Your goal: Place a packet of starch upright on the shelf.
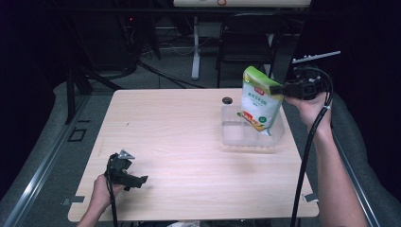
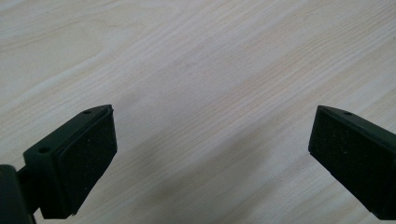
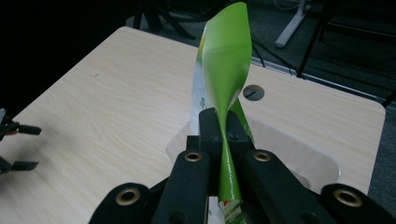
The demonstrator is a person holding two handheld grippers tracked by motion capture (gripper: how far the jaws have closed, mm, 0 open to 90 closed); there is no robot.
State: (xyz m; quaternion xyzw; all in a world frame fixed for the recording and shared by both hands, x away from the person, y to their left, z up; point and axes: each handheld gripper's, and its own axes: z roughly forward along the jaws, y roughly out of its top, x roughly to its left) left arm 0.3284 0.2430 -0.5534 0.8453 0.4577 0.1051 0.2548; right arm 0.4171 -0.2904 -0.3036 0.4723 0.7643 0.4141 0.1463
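Pouch [image 1: 258, 100] upright, long axis near vertical, green top up, pinched by right hand-held gripper [image 1: 279, 89] above clear tray [image 1: 279, 135]; left hand-held gripper [image 1: 138, 180] wide

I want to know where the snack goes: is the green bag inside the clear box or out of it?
Partly in. The green bag hangs tilted from the right gripper, its bottom corner dipping inside the clear box.

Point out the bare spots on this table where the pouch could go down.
The table is bare wood from the left gripper across to the clear tray, and along the front edge. The far right corner is crowded: the tray, the cable hole, and the right gripper clamping the green pouch above it.
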